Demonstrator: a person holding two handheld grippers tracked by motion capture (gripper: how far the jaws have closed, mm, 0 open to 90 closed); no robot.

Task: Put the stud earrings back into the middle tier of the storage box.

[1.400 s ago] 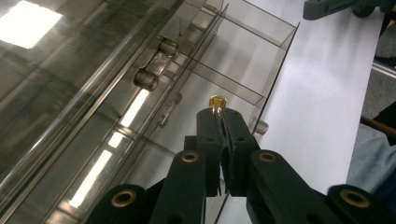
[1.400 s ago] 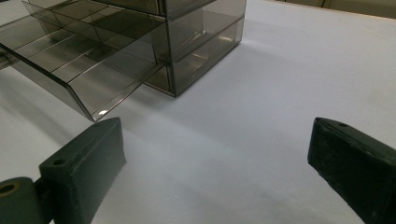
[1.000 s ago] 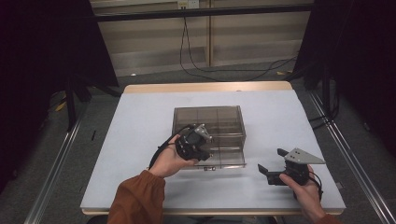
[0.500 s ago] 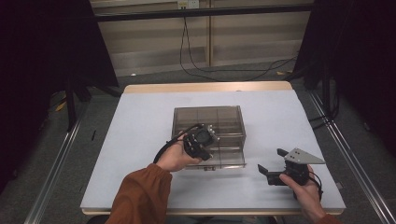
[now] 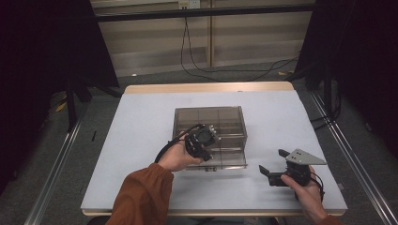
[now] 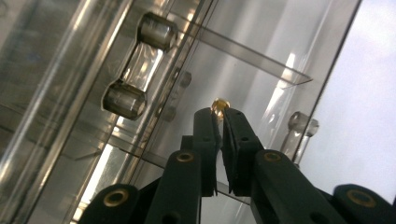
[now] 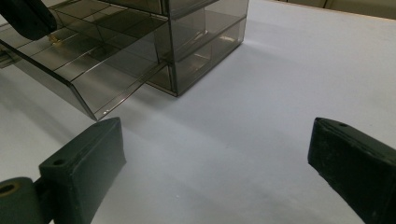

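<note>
A smoky clear drawer box (image 5: 210, 121) stands mid-table, its lower drawer (image 7: 93, 70) pulled out toward me. My left gripper (image 5: 205, 149) points down into that open drawer. In the left gripper view its jaws (image 6: 221, 112) pinch a small brass piece (image 6: 220, 103) at their tips over the clear drawer floor. They have just been opening slightly, with the piece still between them. A clear handle (image 6: 137, 65) shows on the front of another drawer. My right gripper (image 5: 273, 161) rests low on the table to the box's right, open, with nothing between its jaws (image 7: 215, 128).
The white tabletop (image 5: 141, 140) has bare room left, right and behind the box. A metal rail (image 5: 61, 154) runs along the floor at each side. Cables (image 5: 197, 56) hang by the back wall beyond the far edge.
My left hand and gripper have shifted right and down over the open drawer. The right gripper has stayed in place.
</note>
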